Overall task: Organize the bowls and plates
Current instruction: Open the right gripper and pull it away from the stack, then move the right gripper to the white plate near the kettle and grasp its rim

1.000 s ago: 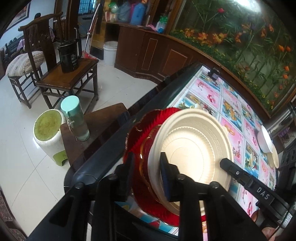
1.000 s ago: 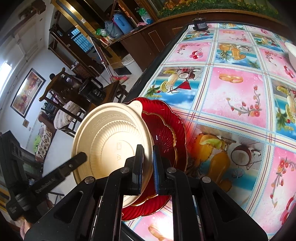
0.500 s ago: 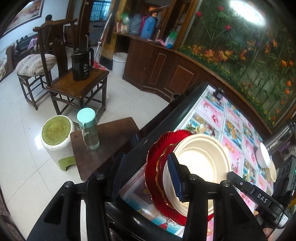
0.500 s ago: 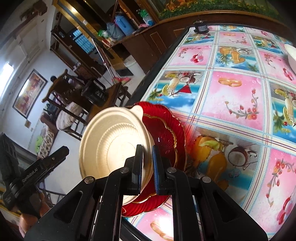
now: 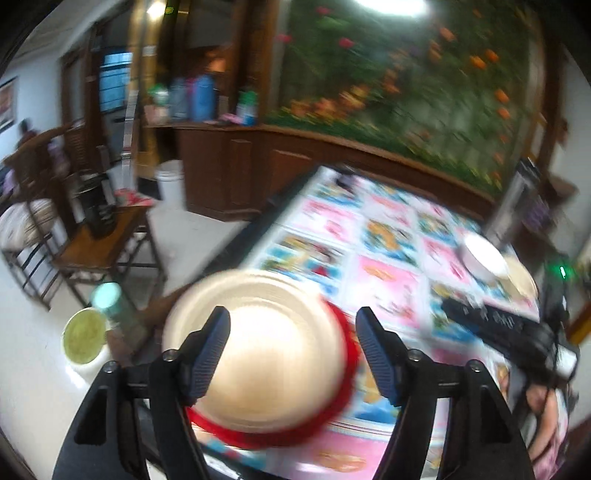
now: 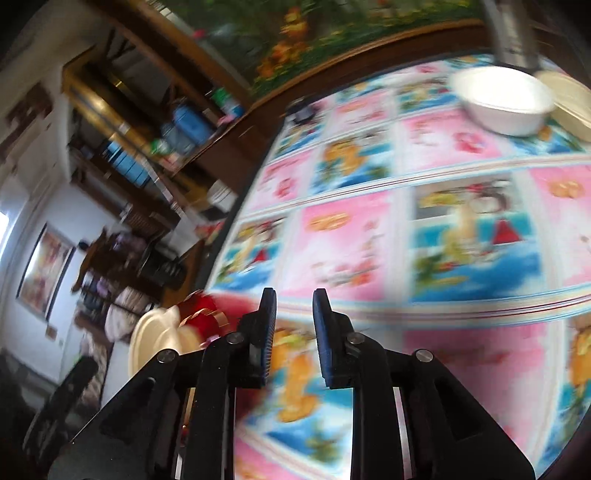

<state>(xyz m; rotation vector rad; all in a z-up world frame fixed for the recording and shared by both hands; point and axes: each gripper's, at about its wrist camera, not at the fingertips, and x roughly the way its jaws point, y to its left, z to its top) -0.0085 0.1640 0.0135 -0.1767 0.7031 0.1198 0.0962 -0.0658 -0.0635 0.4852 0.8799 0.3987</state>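
Note:
A cream plate (image 5: 258, 339) lies on top of red plates (image 5: 343, 365) at the near left corner of the table. My left gripper (image 5: 293, 349) is open and hovers above the stack, holding nothing. My right gripper (image 6: 293, 339) is open and empty, off to the right of the stack; the cream plate (image 6: 155, 339) and a red plate (image 6: 199, 314) show at its lower left. A white bowl (image 6: 506, 99) and a cream plate (image 6: 572, 103) sit at the far right of the table; the bowl (image 5: 484, 258) also shows in the left wrist view. Both views are blurred.
The table has a pink and blue pictured cloth (image 6: 424, 229). A metal flask (image 6: 513, 29) stands behind the bowl. Left of the table are a small wooden table with a green-capped bottle (image 5: 114, 310), a green stool (image 5: 83, 336) and wooden chairs (image 5: 96, 243).
My right gripper has let go of the cream plate, opened and swung right. The plate now lies flat on the red plates. My left gripper has opened wide and risen.

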